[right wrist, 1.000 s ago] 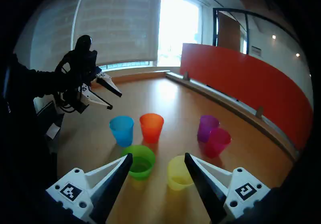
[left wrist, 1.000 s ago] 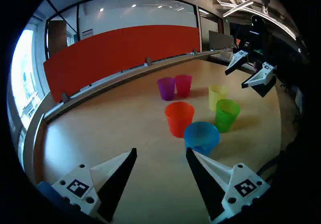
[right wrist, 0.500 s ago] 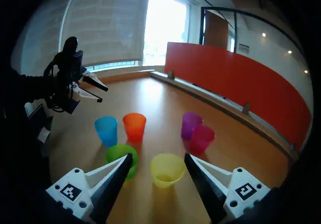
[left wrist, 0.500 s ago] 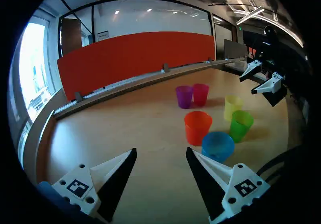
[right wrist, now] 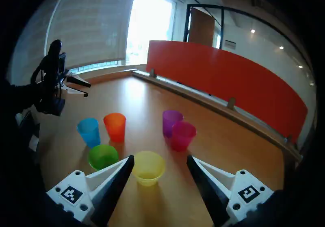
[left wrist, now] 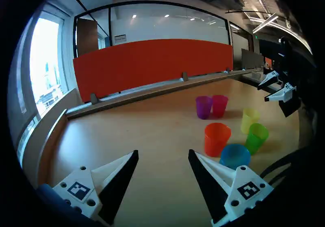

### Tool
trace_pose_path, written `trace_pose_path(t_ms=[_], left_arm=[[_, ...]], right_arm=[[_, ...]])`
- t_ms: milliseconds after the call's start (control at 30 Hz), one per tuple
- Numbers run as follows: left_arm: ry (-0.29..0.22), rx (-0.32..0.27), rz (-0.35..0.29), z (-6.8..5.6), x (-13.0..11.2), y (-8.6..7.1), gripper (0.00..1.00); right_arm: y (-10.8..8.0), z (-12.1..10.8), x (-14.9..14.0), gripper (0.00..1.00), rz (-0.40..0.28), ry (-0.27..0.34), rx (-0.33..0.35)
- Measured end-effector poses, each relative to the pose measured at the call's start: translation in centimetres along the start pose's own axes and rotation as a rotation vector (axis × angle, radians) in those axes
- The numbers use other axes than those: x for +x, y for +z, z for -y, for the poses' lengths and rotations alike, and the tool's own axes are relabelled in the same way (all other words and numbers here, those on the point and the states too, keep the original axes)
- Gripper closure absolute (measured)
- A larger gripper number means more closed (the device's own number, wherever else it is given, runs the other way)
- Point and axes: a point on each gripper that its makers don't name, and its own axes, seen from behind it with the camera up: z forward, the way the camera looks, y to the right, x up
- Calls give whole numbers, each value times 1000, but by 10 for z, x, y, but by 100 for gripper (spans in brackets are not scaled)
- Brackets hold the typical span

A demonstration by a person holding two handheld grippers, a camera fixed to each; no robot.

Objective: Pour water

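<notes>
left gripper view: low over table, cups near-right | right gripper view: opposite side, same cups centred

Right gripper nears yellow cup (left gripper retreats).

Six coloured cups stand upright, clustered on the wooden table.

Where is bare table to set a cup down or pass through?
Left gripper view: widest bare table lies left of the purple cup and orange cup, bordered by the orange divider and the left gripper. A narrower lane runs between those two cups. Crowded: blue cup, green cup and yellow cup sit close; the pink cup stands beside the purple one.
</notes>
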Motion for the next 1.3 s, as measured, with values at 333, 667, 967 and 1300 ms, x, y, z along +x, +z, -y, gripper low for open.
trace_pose_path(t_ms=[333,667,967,1300], left_arm=[[-29,79,-50,21,10,0,9],[-68,145,-110,34,22,-11,9],[-116,203,-148,42,27,-17,9],[-133,242,-160,46,26,-20,9]], right_arm=[[-7,-32,2,0,-21,61,-127],[-14,-57,4,0,-61,129,-246],[-28,-75,20,0,-145,155,-360],[-44,-95,22,0,-204,236,-455]])
